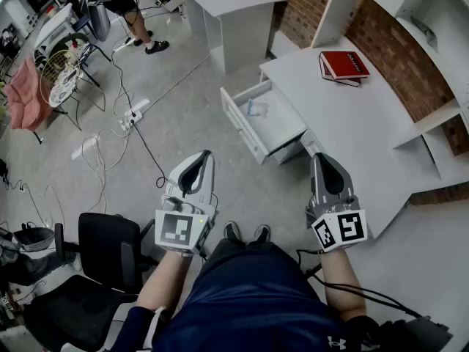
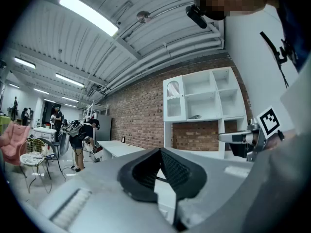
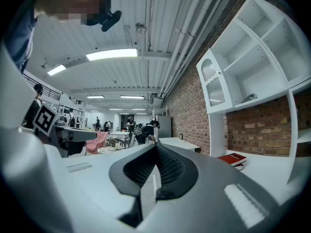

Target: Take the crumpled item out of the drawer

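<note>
Left tool (image 1: 207,155) and right tool (image 1: 317,157), lower centre, my jaws together, nothing held. Open drawer (image 1: 238,123), upper centre, holds crumpled item (image 1: 258,108), beside white surface (image 1: 352,123).

The grey left gripper (image 2: 159,150) points level, jaws pressed together and empty, just left of the white open-shelf unit (image 2: 204,98).

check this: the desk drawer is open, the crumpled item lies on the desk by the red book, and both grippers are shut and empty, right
Not quite. The head view shows the crumpled item inside the open drawer, not on the desk by the red book. The rest holds: the left gripper and right gripper are both shut and empty.
</note>
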A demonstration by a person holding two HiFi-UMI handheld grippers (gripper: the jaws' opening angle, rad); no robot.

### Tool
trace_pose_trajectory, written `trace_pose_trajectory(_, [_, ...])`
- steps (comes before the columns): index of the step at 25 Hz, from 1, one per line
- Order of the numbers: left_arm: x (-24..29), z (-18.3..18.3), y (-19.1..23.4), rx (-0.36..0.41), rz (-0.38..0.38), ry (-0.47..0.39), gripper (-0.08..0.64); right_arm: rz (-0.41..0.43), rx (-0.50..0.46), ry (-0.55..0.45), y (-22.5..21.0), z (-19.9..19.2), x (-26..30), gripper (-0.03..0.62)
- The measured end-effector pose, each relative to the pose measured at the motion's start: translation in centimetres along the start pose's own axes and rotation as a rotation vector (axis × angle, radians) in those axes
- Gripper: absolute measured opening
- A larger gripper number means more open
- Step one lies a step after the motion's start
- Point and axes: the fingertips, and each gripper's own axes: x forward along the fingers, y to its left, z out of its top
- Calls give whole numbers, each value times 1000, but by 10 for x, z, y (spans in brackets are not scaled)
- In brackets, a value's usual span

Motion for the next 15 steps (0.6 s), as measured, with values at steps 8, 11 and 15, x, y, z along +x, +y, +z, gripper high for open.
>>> trace_pose_trajectory(8, [7, -2, 15, -11, -7, 1, 3, -11, -7, 8, 5, -3, 13, 2])
trace_pose_trajectory(11, [7, -5, 24, -11, -16, 0, 3, -21, -7, 9, 10, -4, 18, 2])
trace_pose_trajectory(15, [12, -8, 38, -6, -27, 3, 3, -44, 11, 10, 14, -7, 25, 2])
